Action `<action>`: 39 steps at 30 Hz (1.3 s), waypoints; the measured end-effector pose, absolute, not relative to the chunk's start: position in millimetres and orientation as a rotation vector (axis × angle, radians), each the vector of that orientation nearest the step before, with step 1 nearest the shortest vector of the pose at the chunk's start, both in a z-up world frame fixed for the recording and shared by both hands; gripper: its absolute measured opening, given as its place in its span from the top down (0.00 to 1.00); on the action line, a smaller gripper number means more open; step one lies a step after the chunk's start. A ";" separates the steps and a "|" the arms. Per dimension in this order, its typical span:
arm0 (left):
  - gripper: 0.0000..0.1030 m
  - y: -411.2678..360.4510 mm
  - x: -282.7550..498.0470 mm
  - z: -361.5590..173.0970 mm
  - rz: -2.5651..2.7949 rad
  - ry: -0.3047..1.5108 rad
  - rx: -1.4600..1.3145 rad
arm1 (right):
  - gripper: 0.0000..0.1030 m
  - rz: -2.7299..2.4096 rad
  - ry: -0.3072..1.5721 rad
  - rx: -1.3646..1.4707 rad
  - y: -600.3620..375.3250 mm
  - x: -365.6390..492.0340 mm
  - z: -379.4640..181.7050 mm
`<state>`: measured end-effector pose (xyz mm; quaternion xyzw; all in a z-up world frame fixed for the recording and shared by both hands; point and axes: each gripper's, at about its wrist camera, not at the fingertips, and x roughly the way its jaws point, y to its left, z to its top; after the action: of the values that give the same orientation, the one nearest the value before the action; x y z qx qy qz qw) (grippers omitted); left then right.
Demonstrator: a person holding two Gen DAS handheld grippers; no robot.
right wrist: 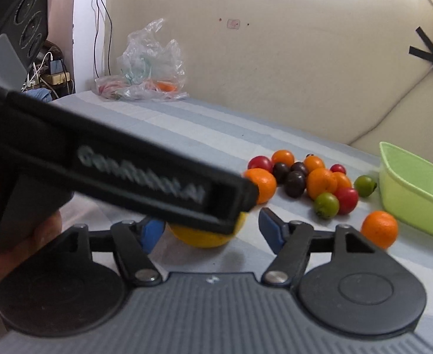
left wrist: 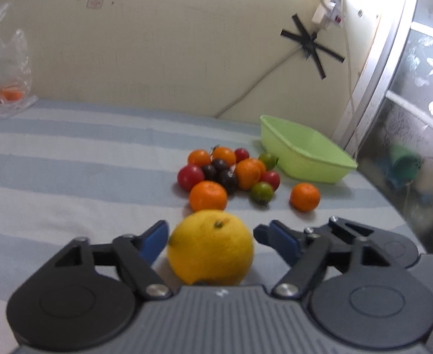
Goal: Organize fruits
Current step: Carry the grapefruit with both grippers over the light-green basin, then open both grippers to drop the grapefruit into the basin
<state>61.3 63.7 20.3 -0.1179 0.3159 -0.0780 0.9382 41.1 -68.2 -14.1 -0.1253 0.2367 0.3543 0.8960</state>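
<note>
Left wrist view: your left claw [left wrist: 210, 233] brackets the yellow citrus [left wrist: 210, 247]; the blue pads [left wrist: 154, 239] look just off the skin, so it counts as open, no grip.
Right wrist view: your right claw [right wrist: 212, 228] stands open, nothing between its pads; the left gripper's black body crosses in front.
Yellow citrus: on the striped surface [left wrist: 69, 159], nearest you.
Fruit pile [left wrist: 228, 174]: beyond the citrus.
Green tub [left wrist: 305, 153]: right of the pile.
Lone orange [left wrist: 305, 196]: just before the tub.
</note>
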 end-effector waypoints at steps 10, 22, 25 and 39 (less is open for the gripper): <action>0.38 40.6 71.2 39.5 -0.208 0.646 -0.238 | 0.38 0.684 0.449 -0.239 -86.5 32.4 -7.3; 0.37 -101.2 214.2 90.2 -0.442 0.590 -0.134 | 0.38 0.387 0.360 -0.139 -208.8 125.5 43.0; 0.37 -122.0 245.2 79.1 -0.438 0.624 -0.139 | 0.38 0.361 0.390 -0.146 -229.8 157.5 38.4; 0.38 -138.1 294.2 33.3 -0.377 0.720 -0.199 | 0.27 0.370 0.425 -0.105 -254.8 209.8 1.7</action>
<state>294.2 -138.1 33.3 -0.0968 0.3498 -0.1832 0.9136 209.8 -254.8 1.7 -0.0517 0.2096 0.1825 0.9592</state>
